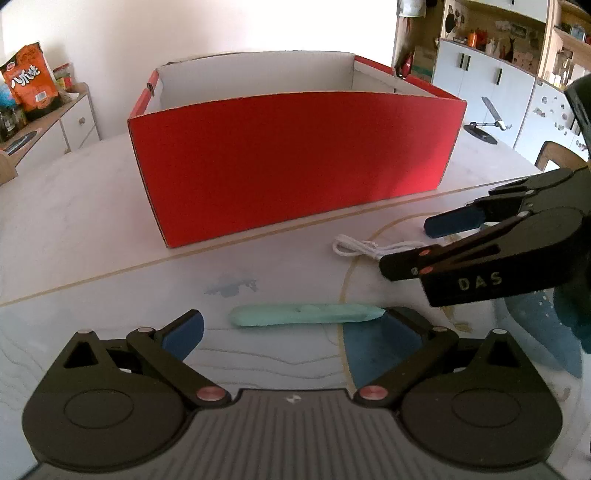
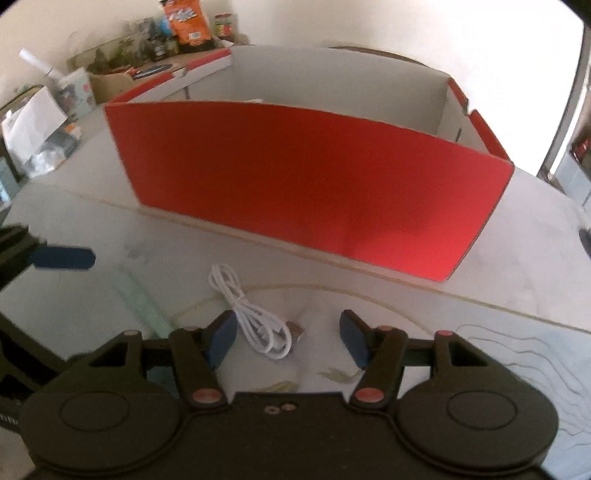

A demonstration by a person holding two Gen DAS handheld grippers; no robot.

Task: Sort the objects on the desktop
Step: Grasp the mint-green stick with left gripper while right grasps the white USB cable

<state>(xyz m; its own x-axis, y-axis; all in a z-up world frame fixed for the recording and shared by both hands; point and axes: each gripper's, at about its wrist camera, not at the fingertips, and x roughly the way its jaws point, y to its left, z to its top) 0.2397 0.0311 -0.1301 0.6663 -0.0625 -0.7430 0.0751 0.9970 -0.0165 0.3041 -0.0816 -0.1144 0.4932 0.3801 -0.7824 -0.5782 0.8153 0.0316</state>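
Nearest us, our left tongs sit apart, with nothing between them, low over the pale marbled desk. A mint-green pen-shaped plastic stick lies flat just beyond their tips, in front of the open red cardboard box. Our right tongs are also apart, a coiled white USB cable lying on the desk between their blue pads, likewise in front of the box and apart from it.

A pale table stands before white cabinets, wooden shelves and bright walls.
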